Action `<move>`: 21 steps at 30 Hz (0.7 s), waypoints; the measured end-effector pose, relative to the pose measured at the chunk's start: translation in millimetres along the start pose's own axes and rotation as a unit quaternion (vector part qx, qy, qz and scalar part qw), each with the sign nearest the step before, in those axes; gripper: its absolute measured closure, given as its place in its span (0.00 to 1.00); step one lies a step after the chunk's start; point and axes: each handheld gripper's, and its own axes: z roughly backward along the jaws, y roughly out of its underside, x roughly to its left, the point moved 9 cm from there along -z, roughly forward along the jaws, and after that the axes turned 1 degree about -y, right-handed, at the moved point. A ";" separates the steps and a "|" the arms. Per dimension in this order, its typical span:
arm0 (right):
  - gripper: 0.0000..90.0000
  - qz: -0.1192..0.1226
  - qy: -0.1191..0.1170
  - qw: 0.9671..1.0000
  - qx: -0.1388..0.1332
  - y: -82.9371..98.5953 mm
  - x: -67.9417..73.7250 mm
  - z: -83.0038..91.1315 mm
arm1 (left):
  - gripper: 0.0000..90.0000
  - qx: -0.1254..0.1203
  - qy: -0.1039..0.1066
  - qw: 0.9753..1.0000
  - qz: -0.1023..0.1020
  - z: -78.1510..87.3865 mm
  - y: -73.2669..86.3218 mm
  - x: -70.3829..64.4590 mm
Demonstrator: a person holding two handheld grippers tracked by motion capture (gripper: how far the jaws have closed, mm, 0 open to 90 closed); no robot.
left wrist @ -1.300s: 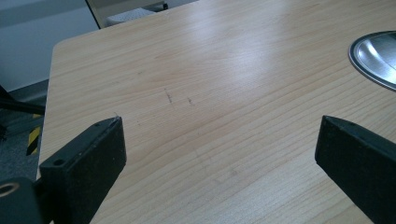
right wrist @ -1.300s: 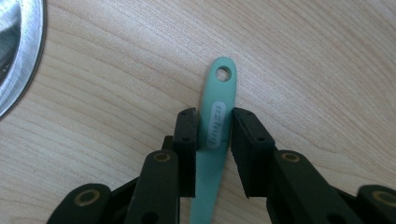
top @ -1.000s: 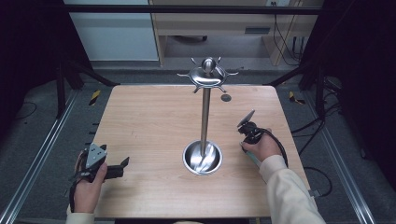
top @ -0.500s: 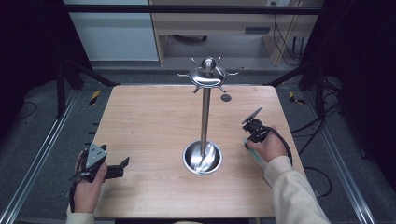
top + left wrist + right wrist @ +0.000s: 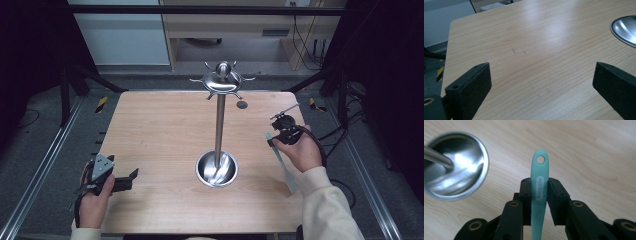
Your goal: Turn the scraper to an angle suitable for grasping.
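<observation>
High view: wooden table (image 5: 165,135) | steel stand (image 5: 218,125), hooked crown, dished base at table centre | left gripper (image 5: 541,82) near-left, jaws wide apart, empty | right gripper (image 5: 539,192) right of base, jaws clamped on teal utensil handle (image 5: 539,180), hanging hole forward

Stand (image 5: 218,125) at table (image 5: 160,130) ctr, L gripper (image 5: 112,181) left, spatula (image 5: 281,162) right

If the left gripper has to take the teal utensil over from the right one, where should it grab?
Probably the long free part of the teal utensil trailing back below the right hand, coming from the left side, jaws across its flat faces. The right gripper is shut just under the hole, leaving that tip short. The left gripper is open.
</observation>
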 end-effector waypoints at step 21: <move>0.83 0.007 -0.026 0.979 -0.203 -52.0 24.2 96.7 | 0.02 -0.005 -0.001 1.000 0.005 0.7 -0.2 2.2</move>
